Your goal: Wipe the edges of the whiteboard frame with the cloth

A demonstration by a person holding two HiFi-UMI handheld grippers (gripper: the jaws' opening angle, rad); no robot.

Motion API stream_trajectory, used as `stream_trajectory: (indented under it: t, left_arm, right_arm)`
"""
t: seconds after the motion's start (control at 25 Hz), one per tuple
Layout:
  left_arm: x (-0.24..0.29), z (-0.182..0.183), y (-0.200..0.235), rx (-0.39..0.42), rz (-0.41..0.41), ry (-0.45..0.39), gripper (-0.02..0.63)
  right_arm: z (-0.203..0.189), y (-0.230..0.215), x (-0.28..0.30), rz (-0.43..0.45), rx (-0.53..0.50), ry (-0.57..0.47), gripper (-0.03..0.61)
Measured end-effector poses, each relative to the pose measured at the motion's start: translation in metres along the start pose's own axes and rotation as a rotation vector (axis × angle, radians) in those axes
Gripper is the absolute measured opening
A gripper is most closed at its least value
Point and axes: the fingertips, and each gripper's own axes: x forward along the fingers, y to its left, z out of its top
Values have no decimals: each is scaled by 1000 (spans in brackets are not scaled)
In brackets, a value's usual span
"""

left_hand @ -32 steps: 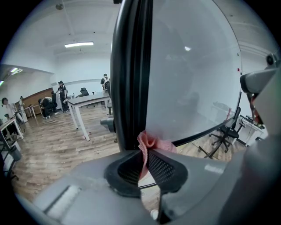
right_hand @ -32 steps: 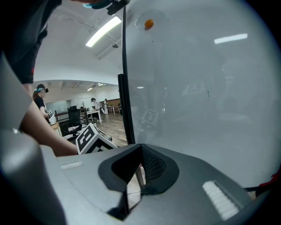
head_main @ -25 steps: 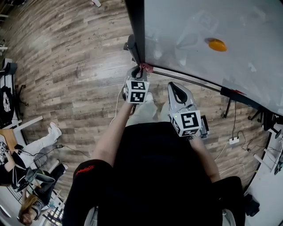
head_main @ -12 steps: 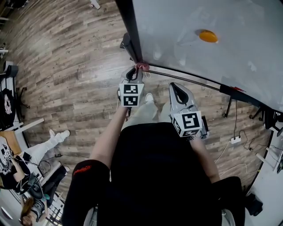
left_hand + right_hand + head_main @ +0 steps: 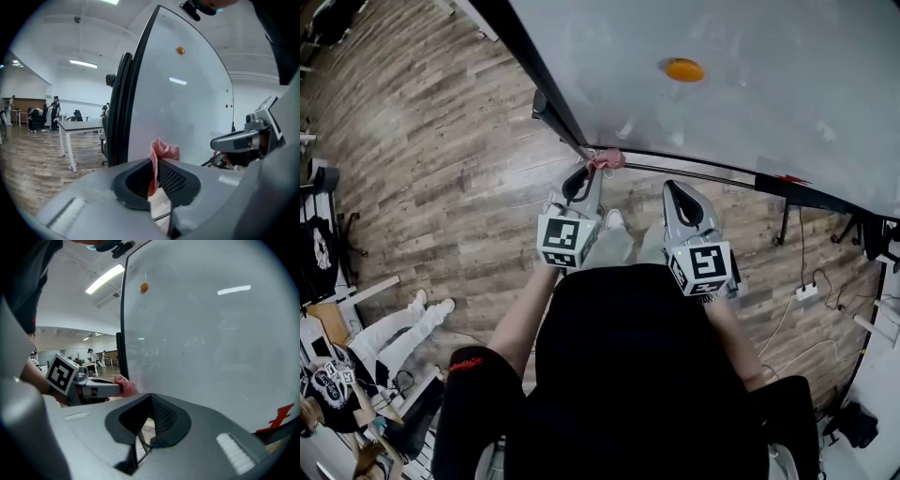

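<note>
Down at the lower left corner of the whiteboard frame (image 5: 579, 142), where the dark upright (image 5: 539, 80) meets the bottom rail (image 5: 712, 172), holding a pink cloth (image 5: 607, 159) against the frame with the left gripper (image 5: 592, 173); clamped shut on that cloth, with a bunched tuft poking up past the tips in the left gripper view and the black upright rising just behind it; touching the corner as far as the head view tells, though hard to say whether more on the upright or more on the rail. Just beside, to the right and below the bottom rail, keeping the right gripper (image 5: 677, 187) idle; closed together on nothing, with only the pale board (image 5: 741, 103) and a strip of wooden floor (image 5: 441, 150) showing past the tips in the right gripper view; apparently clear of the frame, not helping with the wipe. Higher on the board, well apart from both grippers, an orange magnet (image 5: 683, 69), untouched. As to progress, probably at a corner between two edges, so mid-task at best; no dust line or streak to show which edge is already clean; at least one long run seemingly left, most likely the bottom rail stretching away to the right, plus the right side and top, mostly out of view; nothing yet to suggest a finished round of the frame.
</note>
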Motion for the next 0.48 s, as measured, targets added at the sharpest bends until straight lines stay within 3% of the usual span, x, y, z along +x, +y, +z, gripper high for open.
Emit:
stream_trajectory:
  t: [0.2, 0.32, 0.48]
  left_arm:
    - [-3, 48, -38, 49, -79, -107, 28]
    - [-6, 81, -59, 21, -116, -173, 28]
    - [-8, 116, -81, 52, -174, -244, 28]
  right_arm:
    - [16, -12, -19, -41, 10, -50, 0]
    - [32, -19, -32, -69, 12, -90, 0]
    - [54, -30, -48, -114, 14, -149, 0]
